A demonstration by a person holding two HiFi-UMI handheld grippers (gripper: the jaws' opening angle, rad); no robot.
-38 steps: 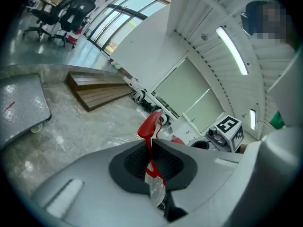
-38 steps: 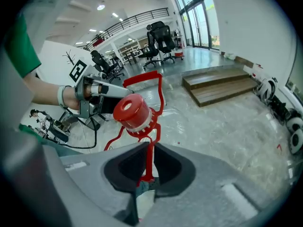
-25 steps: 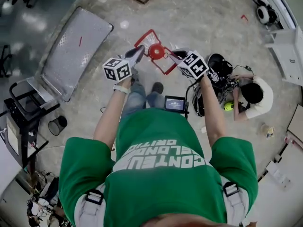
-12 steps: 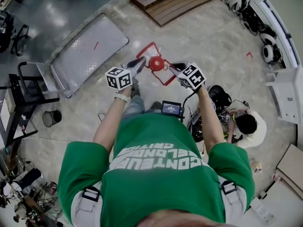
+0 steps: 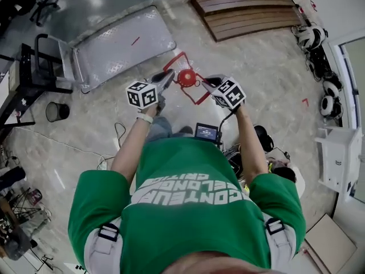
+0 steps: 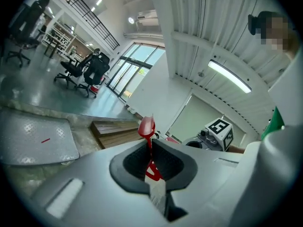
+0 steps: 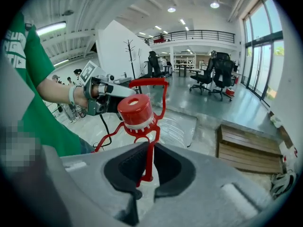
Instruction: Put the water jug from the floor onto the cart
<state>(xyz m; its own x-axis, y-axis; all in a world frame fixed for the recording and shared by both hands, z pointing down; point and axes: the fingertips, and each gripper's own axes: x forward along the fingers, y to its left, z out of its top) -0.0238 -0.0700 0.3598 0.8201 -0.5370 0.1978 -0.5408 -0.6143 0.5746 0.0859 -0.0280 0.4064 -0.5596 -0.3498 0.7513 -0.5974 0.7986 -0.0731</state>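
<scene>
Left tool (image 5: 167,77), right tool (image 5: 209,83) on half-hidden jug handle (image 7: 149,157)

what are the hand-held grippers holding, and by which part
The clear water jug with a red cap, by its red plastic carrying frame: left hand-held gripper and right hand-held gripper each clamp one side.

Green T-shirt (image 5: 188,221), white lettering (image 5: 191,190); grey shoulder straps (image 5: 108,241); white wristband (image 5: 144,117).

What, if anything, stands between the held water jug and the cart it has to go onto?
Nothing visible does. The water jug, gripped by its red handle frame in the left tongs and right tongs, hangs near the cart, only bare floor between. The wooden pallet lies off to the side.
</scene>
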